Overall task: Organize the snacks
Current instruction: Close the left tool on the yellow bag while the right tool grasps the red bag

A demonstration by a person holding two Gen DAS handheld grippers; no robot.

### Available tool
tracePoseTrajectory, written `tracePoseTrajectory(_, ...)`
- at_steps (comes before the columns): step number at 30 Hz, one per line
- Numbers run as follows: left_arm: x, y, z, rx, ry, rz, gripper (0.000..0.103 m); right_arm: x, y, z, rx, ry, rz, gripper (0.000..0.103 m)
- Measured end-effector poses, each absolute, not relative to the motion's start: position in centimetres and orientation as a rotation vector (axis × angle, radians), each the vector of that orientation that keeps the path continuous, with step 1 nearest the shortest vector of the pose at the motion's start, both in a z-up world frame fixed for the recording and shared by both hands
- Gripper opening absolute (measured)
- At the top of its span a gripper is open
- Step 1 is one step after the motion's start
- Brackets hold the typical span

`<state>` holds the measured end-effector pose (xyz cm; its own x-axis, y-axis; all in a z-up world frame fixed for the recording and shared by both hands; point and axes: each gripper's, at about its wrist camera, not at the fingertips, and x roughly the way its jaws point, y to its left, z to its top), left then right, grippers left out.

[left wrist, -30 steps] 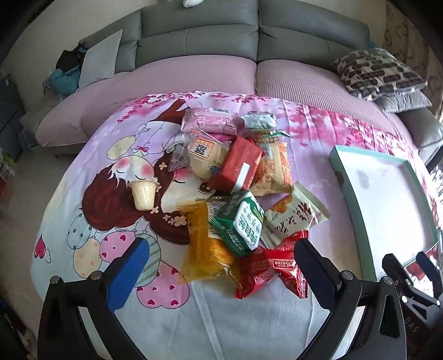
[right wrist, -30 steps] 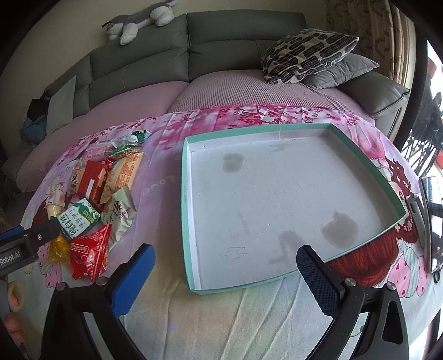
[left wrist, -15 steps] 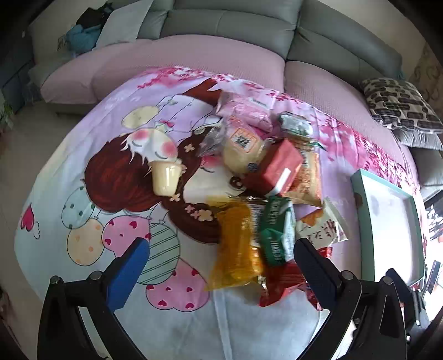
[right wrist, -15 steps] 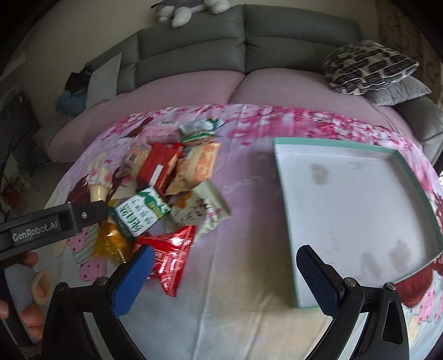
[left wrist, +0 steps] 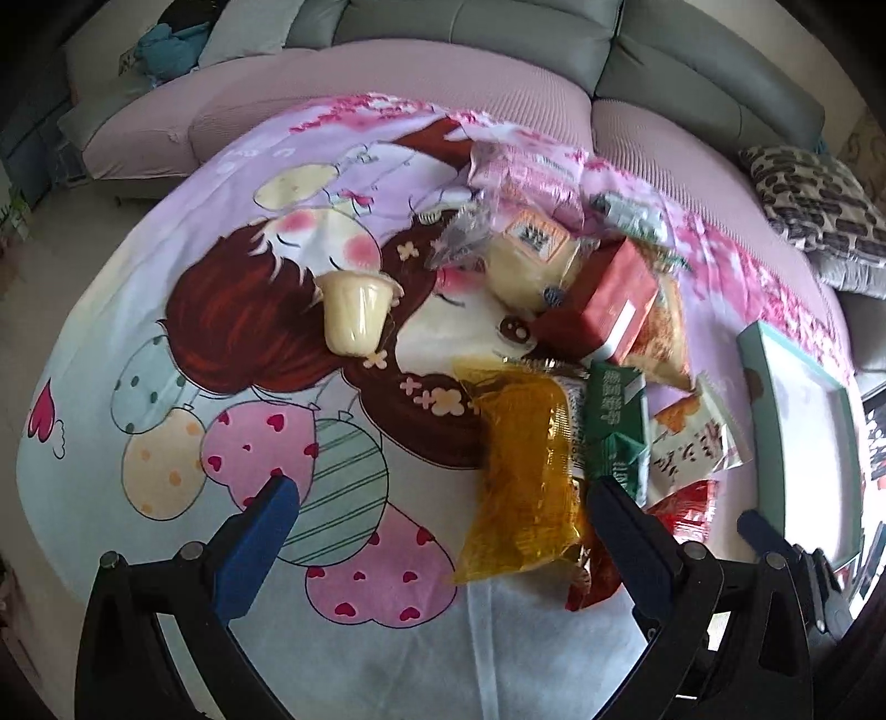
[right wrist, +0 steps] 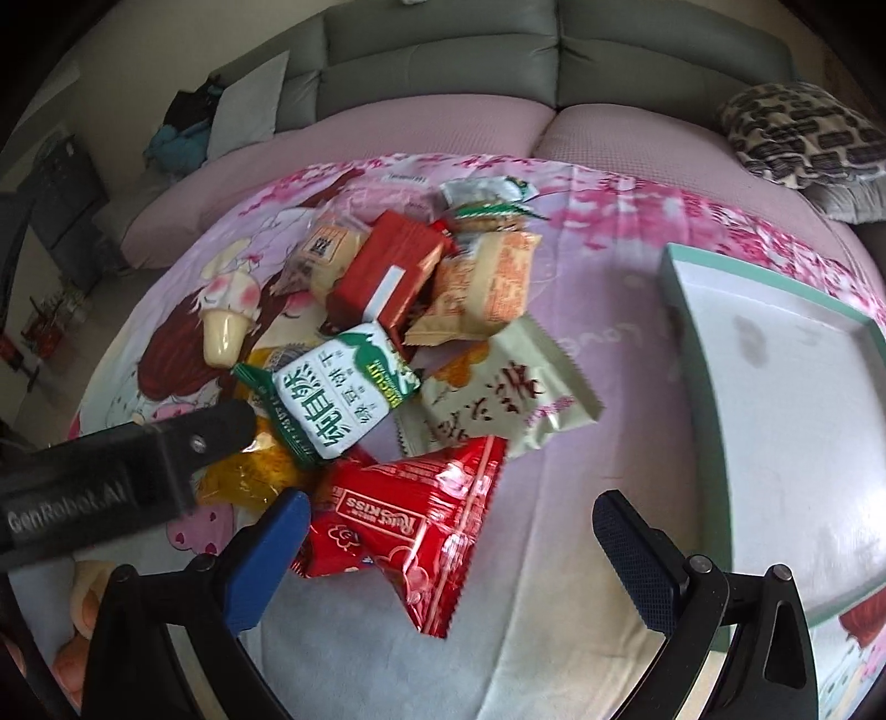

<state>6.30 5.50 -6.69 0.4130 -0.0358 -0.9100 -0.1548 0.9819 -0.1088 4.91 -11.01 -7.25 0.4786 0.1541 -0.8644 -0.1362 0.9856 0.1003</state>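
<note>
Grey leather sofa (right wrist: pixel 443 50) runs along the back of the room, its pink-covered seat (left wrist: pixel 387 83) curving behind a table draped in a cartoon-print cloth (left wrist: pixel 166 332) with a red-haired figure, balloons and hearts on it. To the right on that cloth sits a shallow white tray with a teal rim (right wrist: pixel 681 310), nothing in it but a few grey stains.

Left of the tray, well apart from it, lies the heap of snacks. Biggest on the near side are a red "Kiss" packet (right wrist: pixel 421 531) and a beige packet with red script (right wrist: pixel 498 387), which overlaps the red one's top edge. A yellow-orange bag (left wrist: pixel 526 482) lies beside them, with a green-and-white biscuit packet (right wrist: pixel 338 393) resting partly on it. Behind come a red box (right wrist: pixel 387 271), an orange cracker packet (right wrist: pixel 487 288), a pale bun in clear wrap (left wrist: pixel 531 255) and a pink packet (left wrist: pixel 526 166) at the far edge. A small cream pudding cup (left wrist: pixel 354 315) lies on its side, off to the left of the pile.

Left gripper (left wrist: pixel 443 531) hovers low with its jaws spread wide and nothing between them, its right finger close by the yellow-orange bag. Right gripper (right wrist: pixel 448 537) is likewise wide open and empty, the red "Kiss" packet lying between its blue-padded fingers (right wrist: pixel 271 548).
</note>
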Motion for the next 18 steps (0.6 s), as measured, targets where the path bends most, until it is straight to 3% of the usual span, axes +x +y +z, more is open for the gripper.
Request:
tracePoseTrajectory(15,7.6,5.0,-8.4,-0.173,1.189,0.069,0.103,5.2,-11.6,-8.4,0.040,1.065,0.162,0.103)
tracePoseTrajectory(18,7.7,4.7,-8.3,-0.158,1.187,0.068,0.103,5.0,-11.5,-8.3,0.048,1.066,0.169,0.096)
